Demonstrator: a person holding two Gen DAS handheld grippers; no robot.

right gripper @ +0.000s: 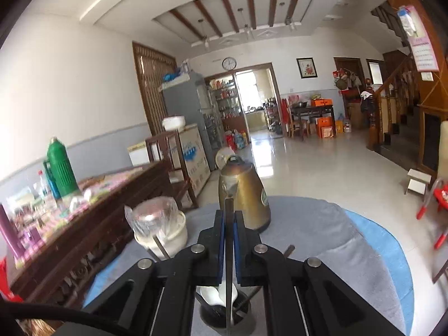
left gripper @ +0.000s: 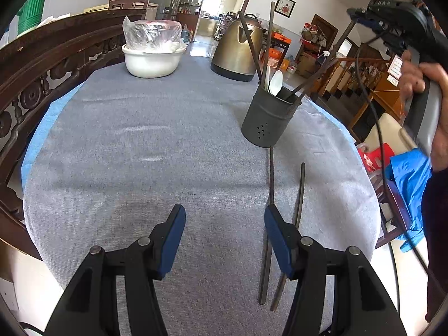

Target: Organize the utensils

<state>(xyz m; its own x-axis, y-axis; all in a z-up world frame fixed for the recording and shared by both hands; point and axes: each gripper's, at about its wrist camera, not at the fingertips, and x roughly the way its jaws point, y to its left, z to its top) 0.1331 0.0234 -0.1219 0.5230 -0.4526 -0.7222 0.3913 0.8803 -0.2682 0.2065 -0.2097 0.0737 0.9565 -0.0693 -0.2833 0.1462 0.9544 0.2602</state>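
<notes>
Brass-coloured kettle [left gripper: 236, 47] and plastic-wrapped white bowl [left gripper: 152, 58] stand apart on the grey cloth [left gripper: 154, 151]

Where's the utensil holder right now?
In the left wrist view, the grey utensil holder stands right of centre on the grey cloth, in front of the brass kettle.

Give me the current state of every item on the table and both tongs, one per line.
Left tongs: open, empty, over the cloth.
Right tongs: shut on a chopstick, above the holder.
Utensil holder: upright, holding chopsticks and white spoons.
Two loose chopsticks: lying flat on the cloth, not yet stowed.
Kettle: upright, lid closed.
White bowl: upright, plastic-wrapped container inside.
</notes>
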